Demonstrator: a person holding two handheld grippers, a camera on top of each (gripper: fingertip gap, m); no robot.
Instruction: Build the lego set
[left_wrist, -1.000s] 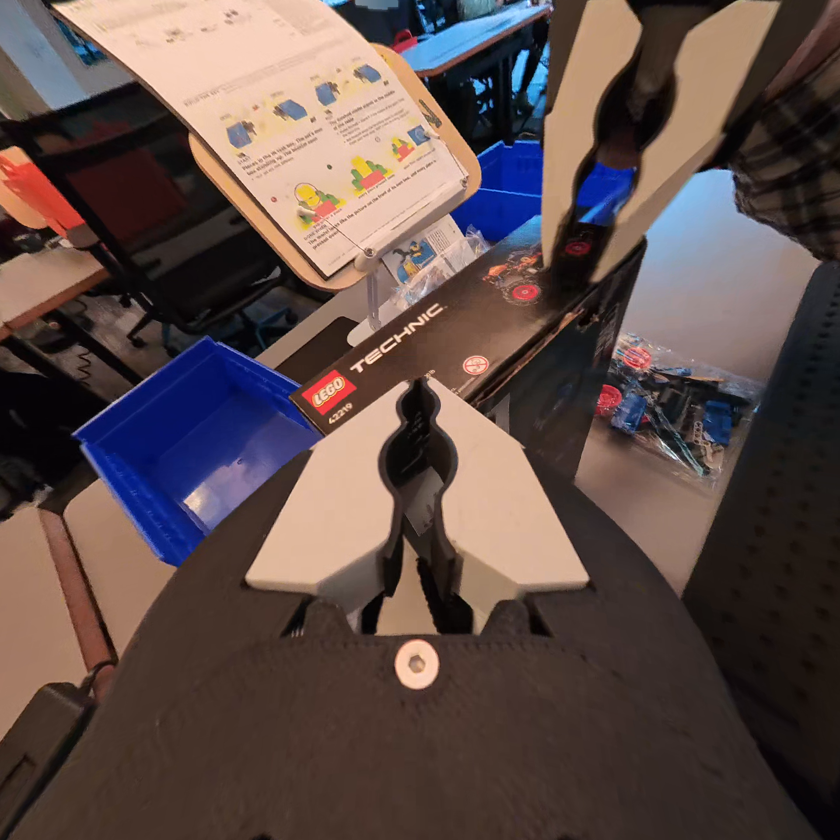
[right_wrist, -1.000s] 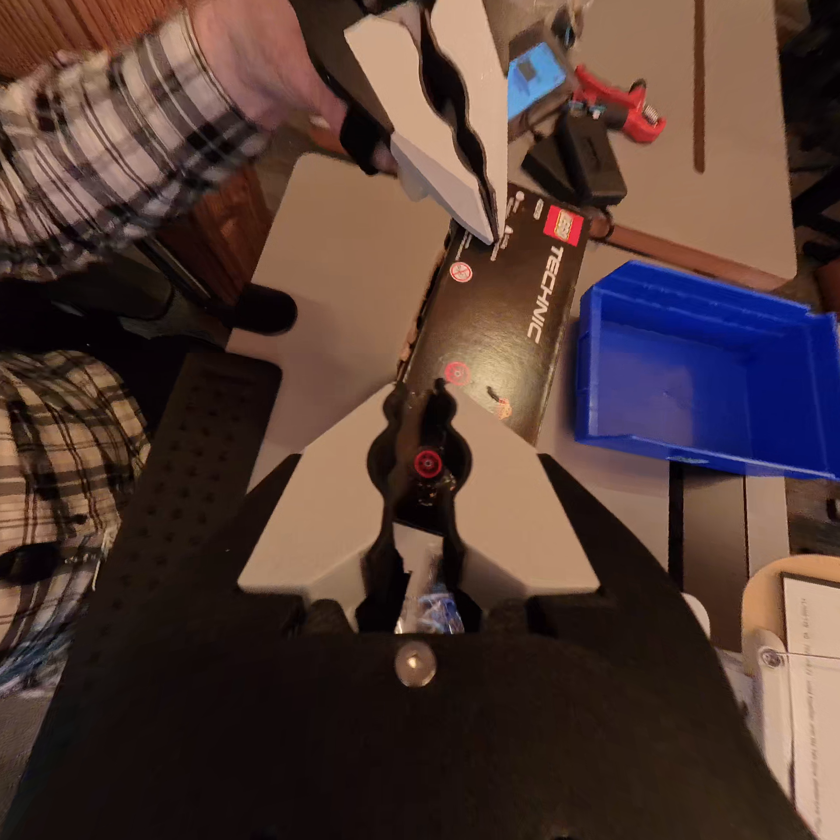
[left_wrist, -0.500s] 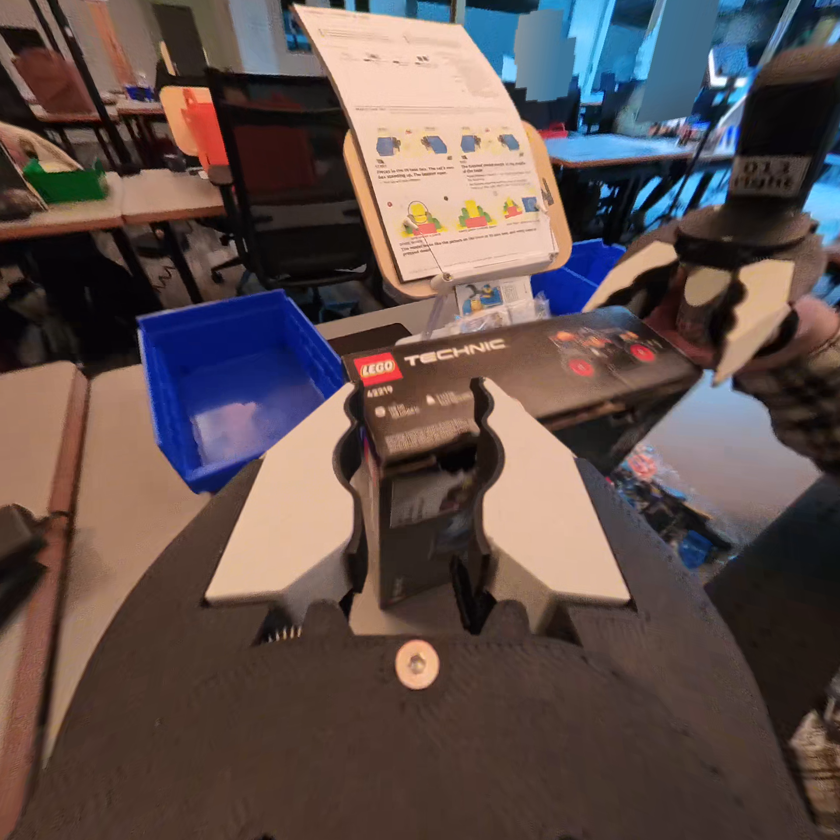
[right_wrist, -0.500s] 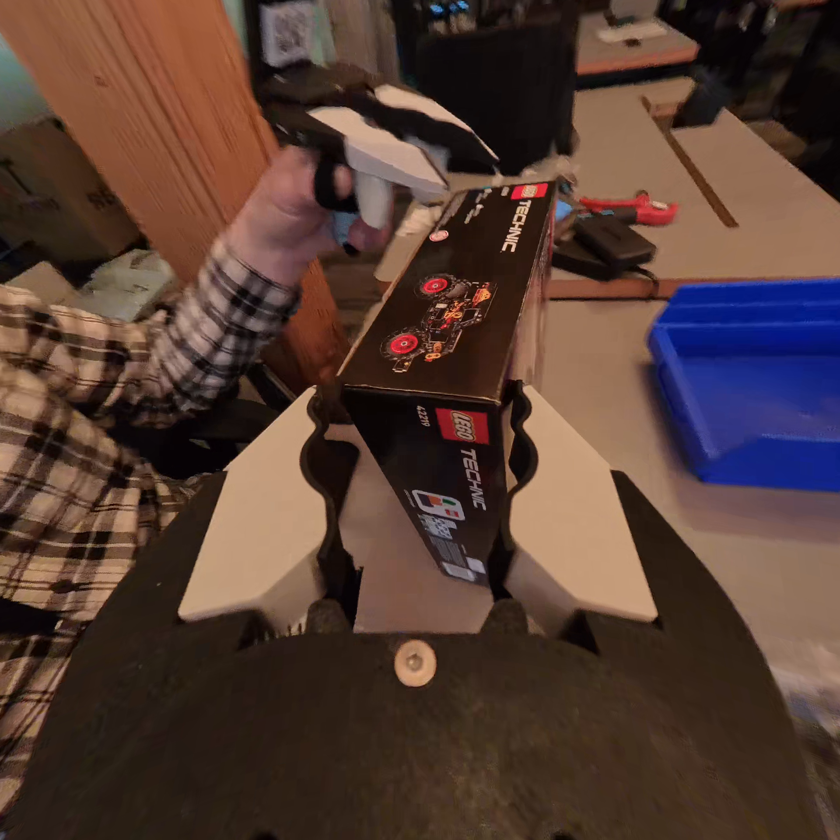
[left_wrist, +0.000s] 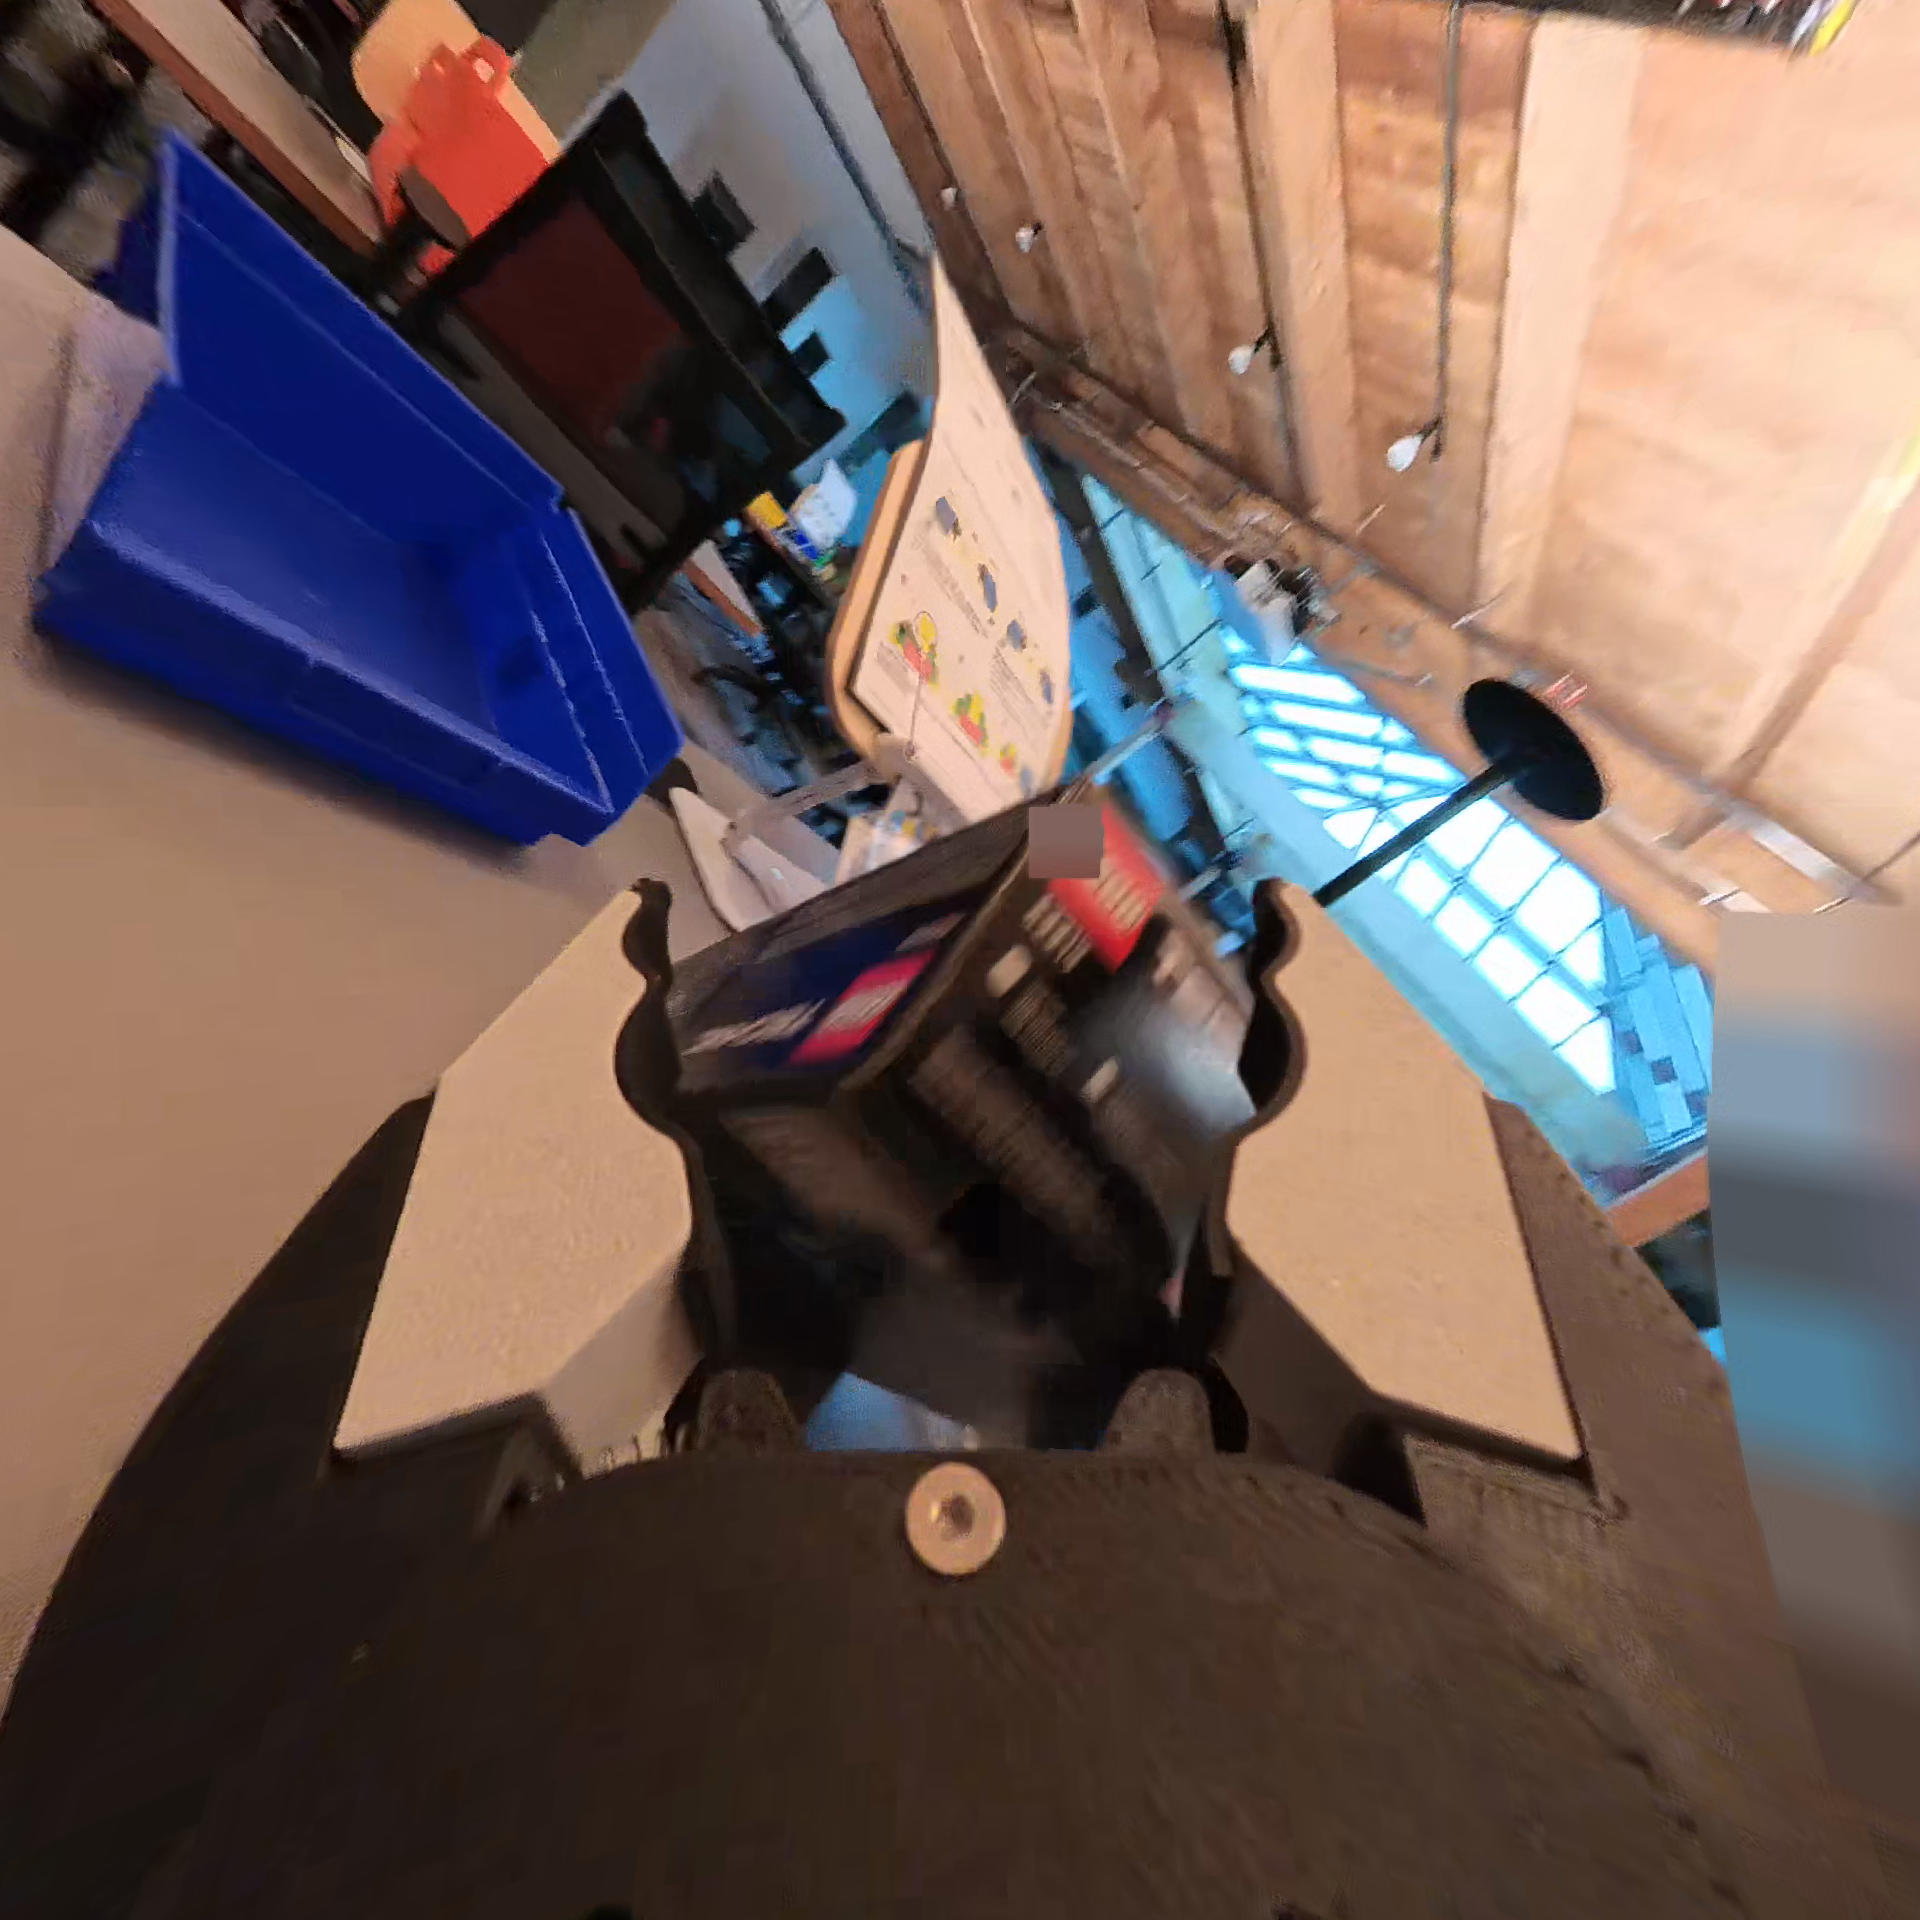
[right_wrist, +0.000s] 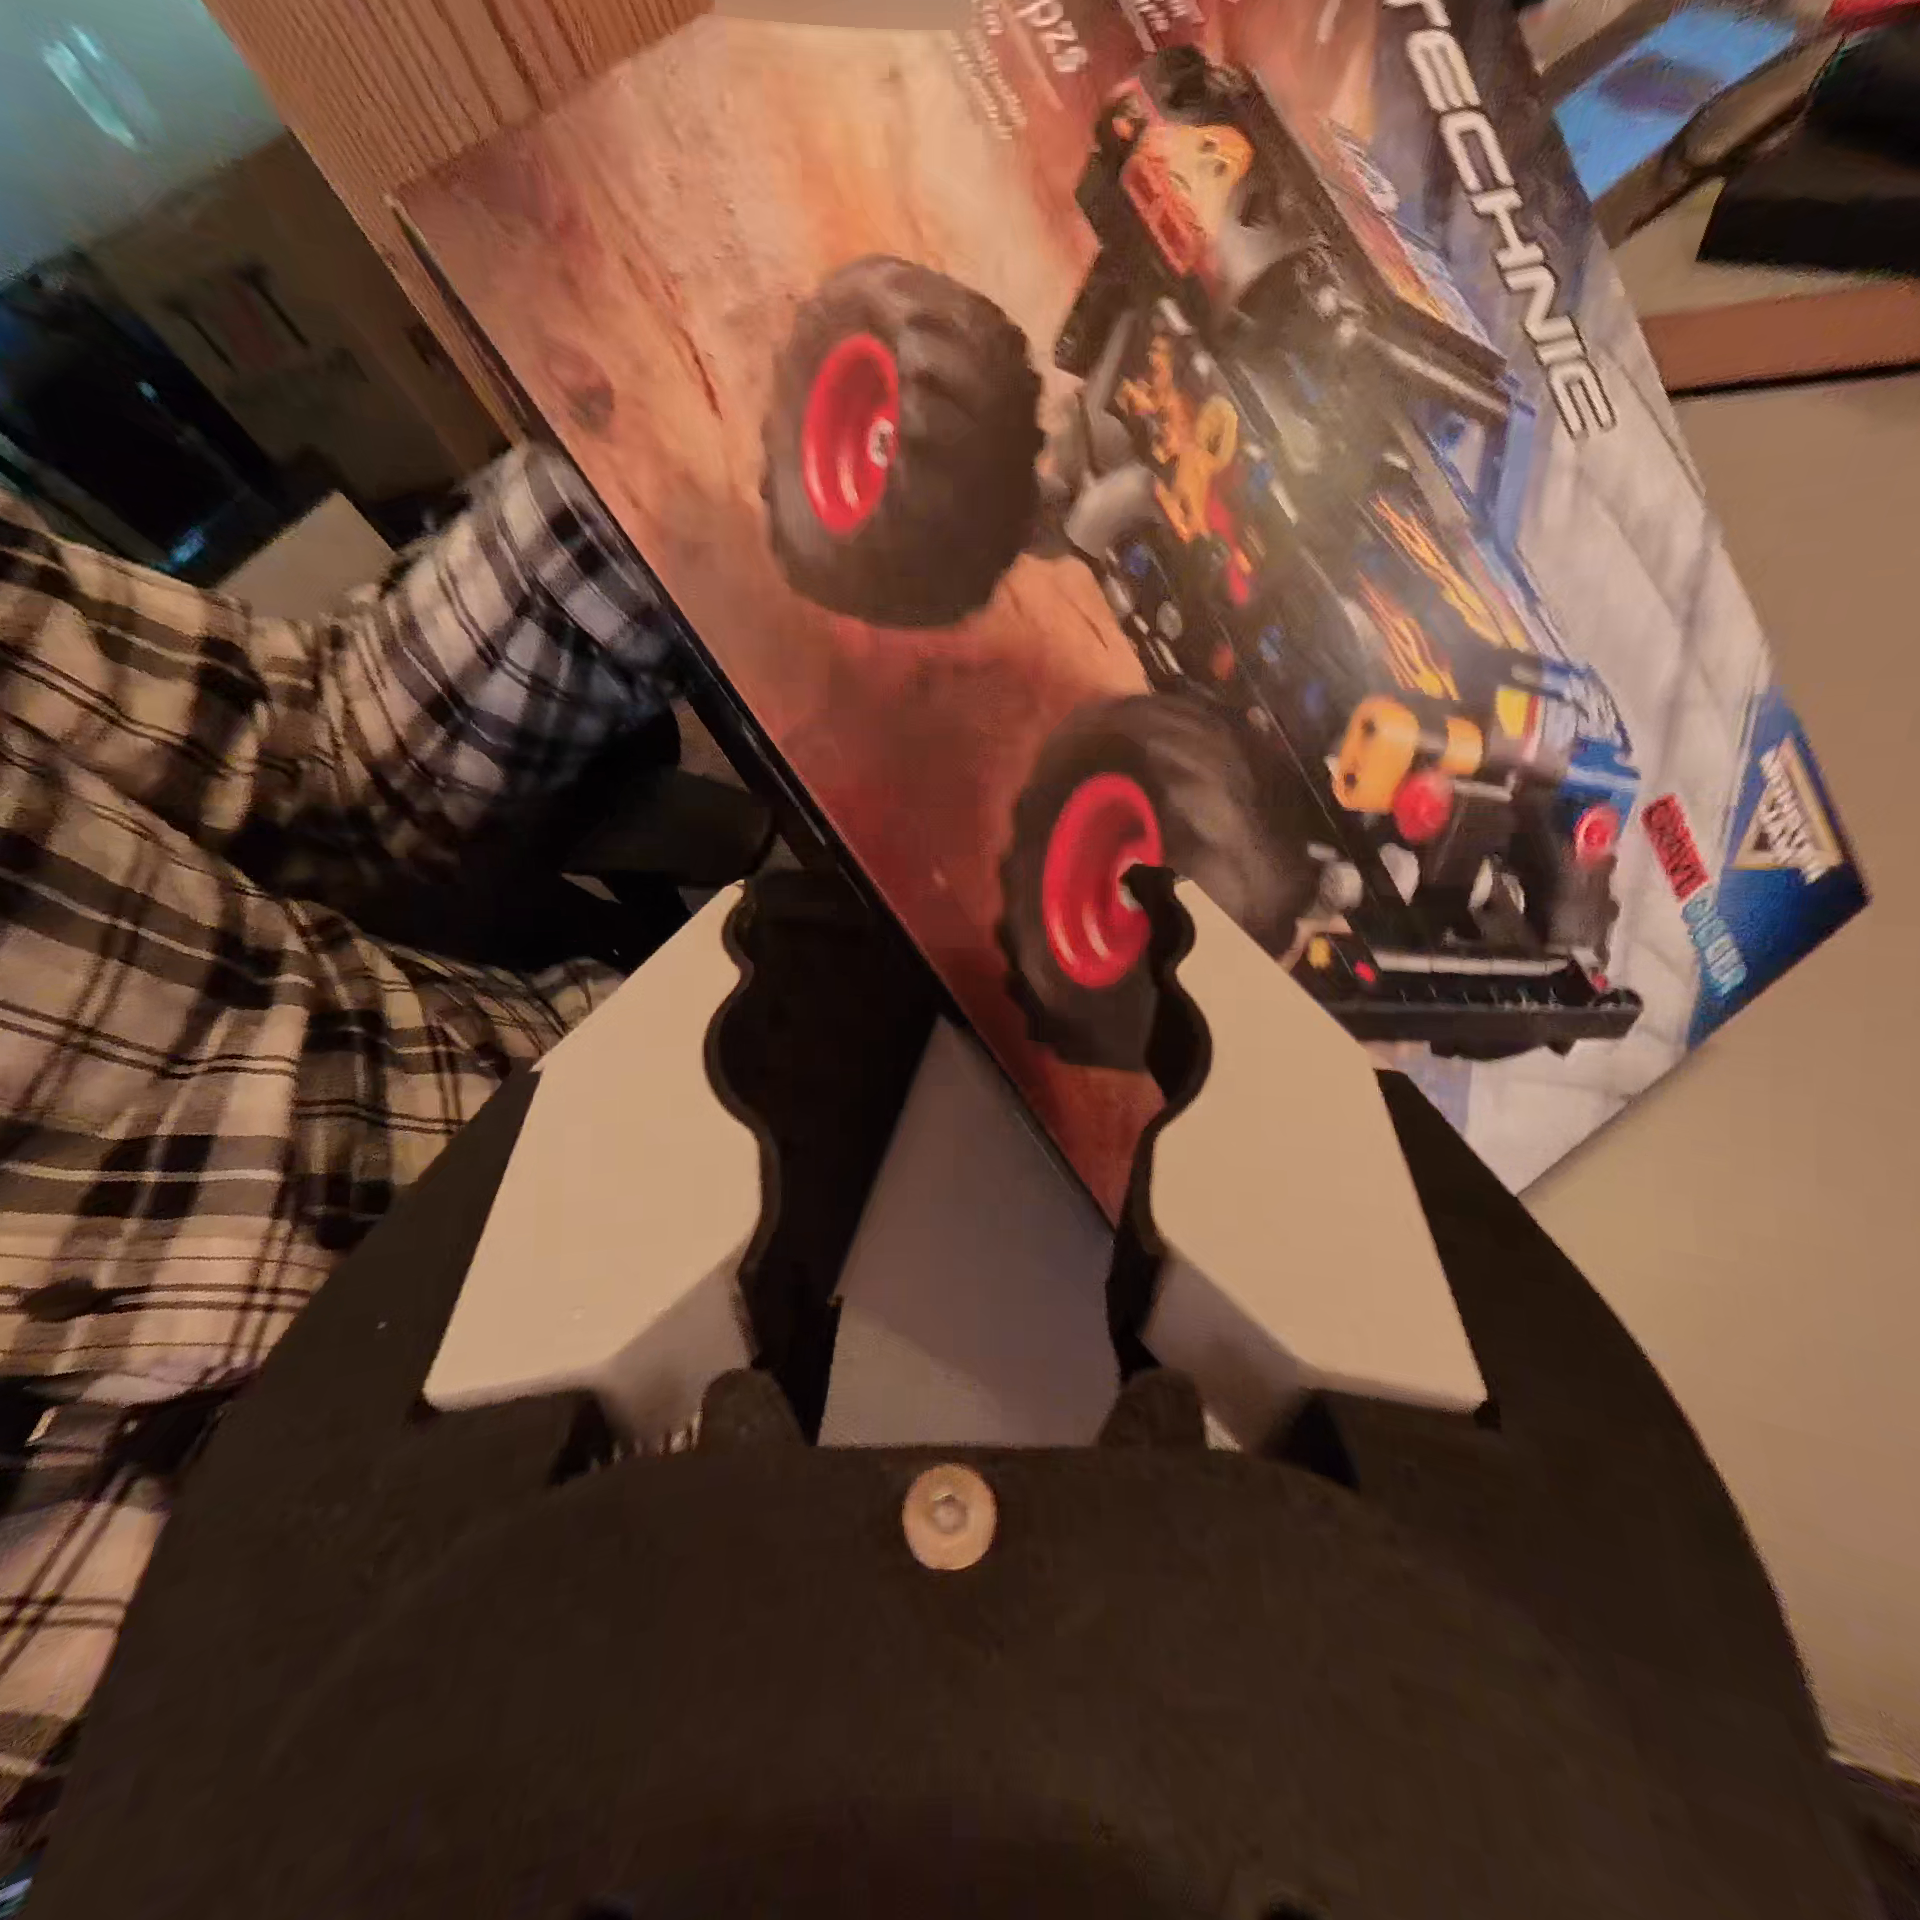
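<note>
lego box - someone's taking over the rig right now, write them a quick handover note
Left gripper: jaws apart around one end of the lego box; a firm hold cannot be told through the blur.
Right gripper: jaws apart around the other end, box tilted off the table.
Blue bin sits on the table; instruction sheet on its stand behind.
Done: box picked up.
Left: the whole build.

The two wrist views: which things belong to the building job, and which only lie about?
Belonging to the job:
- set box, an end in each claw: left claw, right claw
- instruction sheet on its stand
- blue bin

Only lying about:
- orange item
- black chair
</note>
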